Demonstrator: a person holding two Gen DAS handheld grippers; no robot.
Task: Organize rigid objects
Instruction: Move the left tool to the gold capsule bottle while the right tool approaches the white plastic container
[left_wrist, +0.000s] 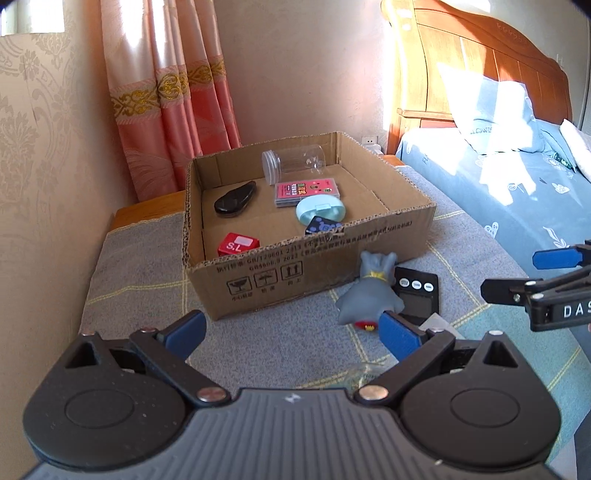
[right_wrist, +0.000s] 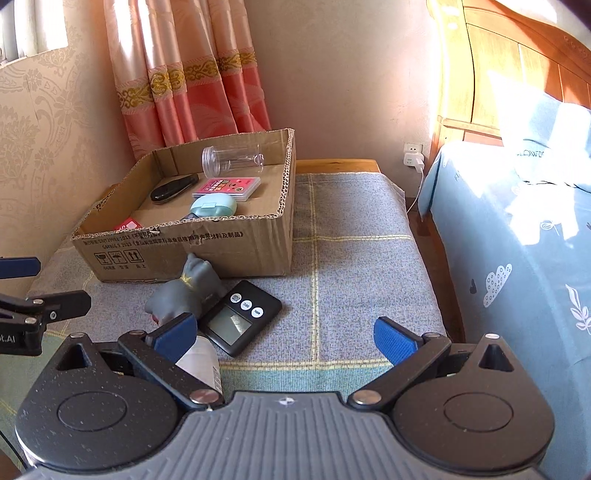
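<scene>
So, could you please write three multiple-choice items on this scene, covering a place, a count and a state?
1. Where is the black scale?
A. in the box
B. on the mat outside the cardboard box
C. on the bed

2. How many round buttons does the scale show?
A. three
B. one
C. five

3. How is the left gripper?
A. shut on a toy
B. open, empty
C. shut, empty

Answers: B, it lies before the box wall; A, three white circles; B, fingers spread, nothing between.
</scene>
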